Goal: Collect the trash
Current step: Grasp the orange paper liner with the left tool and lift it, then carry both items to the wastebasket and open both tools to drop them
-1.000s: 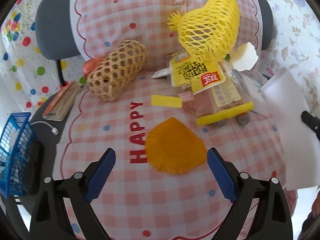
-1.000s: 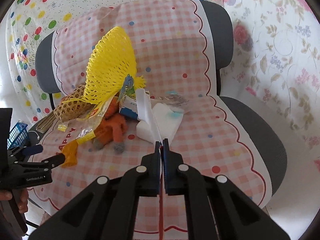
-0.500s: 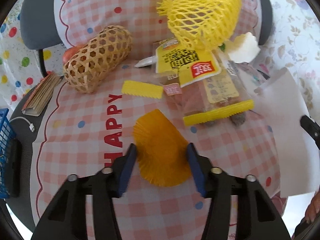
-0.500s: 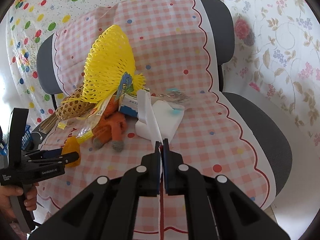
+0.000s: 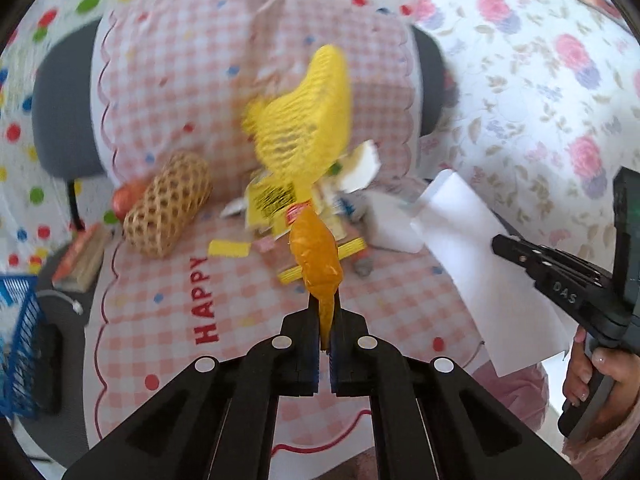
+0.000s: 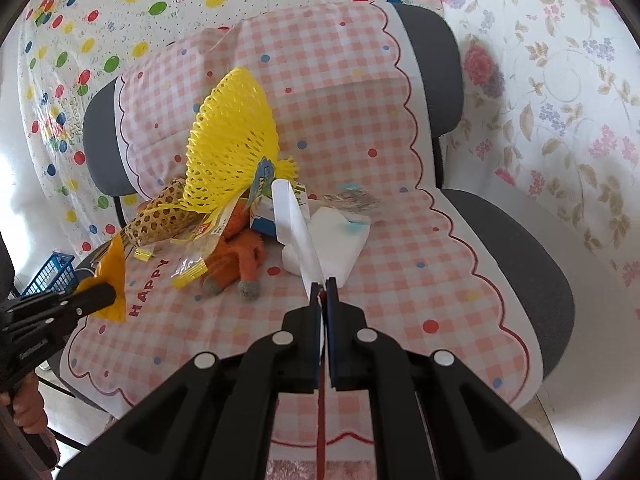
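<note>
- The left tongs [image 5: 325, 320] have just been closing and now pinch the orange paper cup liner [image 5: 316, 256], squashed flat between the pads and lifted clear of the chair seat [image 6: 400, 280], over its left front part near the red word HAPPY [image 5: 206, 300].
- Seen from the right wrist, the same liner [image 6: 112, 276] sticks up from the left tongs [image 6: 110, 294] above the seat's left edge.
- The right tongs [image 6: 323, 286] are pressed together on a white sheet of paper [image 6: 296, 236], which stands up edge-on from the tips, over the middle of the seat.
- In the left wrist view that paper [image 5: 480, 256] hangs broad and flat from the right tongs [image 5: 498, 245], out past the seat's right edge; a hand [image 5: 592, 376] grips the handle.
- More trash lies at the back of the seat, against the backrest: a yellow foam net [image 6: 232, 148], a woven bamboo tube [image 6: 160, 216], yellow snack wrappers [image 5: 276, 200], an orange plush toy [image 6: 236, 248] and a white napkin [image 6: 340, 240].
- A pink checked cloth [image 6: 440, 300] covers the seat and backrest.
- A blue basket [image 5: 20, 344] sits beyond the seat's left edge.
</note>
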A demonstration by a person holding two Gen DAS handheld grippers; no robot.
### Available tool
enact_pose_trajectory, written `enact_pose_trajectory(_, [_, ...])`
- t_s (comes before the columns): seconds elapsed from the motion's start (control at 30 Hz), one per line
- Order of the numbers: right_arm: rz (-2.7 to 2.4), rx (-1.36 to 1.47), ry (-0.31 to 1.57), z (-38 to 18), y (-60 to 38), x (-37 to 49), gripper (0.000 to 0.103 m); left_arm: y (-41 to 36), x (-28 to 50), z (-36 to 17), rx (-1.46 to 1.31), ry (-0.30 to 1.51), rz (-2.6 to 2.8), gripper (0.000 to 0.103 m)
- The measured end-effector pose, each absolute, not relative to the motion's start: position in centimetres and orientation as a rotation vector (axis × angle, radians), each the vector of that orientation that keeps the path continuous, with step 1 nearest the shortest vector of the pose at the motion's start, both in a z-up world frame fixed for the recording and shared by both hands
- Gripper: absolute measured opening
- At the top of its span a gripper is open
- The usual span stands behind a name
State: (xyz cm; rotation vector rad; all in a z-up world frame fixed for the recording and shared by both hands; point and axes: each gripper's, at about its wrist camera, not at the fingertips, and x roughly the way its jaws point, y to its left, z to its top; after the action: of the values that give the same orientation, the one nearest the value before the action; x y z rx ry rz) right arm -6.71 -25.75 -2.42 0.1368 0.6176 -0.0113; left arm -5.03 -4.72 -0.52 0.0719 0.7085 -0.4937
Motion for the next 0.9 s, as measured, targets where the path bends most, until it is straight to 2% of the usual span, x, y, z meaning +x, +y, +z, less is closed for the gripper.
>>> enact_pose_trajectory(0.17, [-0.088,0.155,0.608,-2.3,-27.2,-9.6,0.003,-7.8,-6.6,-0.2,0.111,0.666,-0.585,0.004])
enact_pose_trajectory(0.53, [-0.350,0.194,0.604,-2.8,-31.8,-18.0,0.003,-17.1,-10.9,-3.1,0.208,0.646,-0.879,0.004])
enact_pose_trajectory(0.9, [-0.590,0.259,0.645,-5.7,-37.1,-25.0,0.003,-26.2,-15.9,-6.0,0.278,0.717,-1.150,0.004])
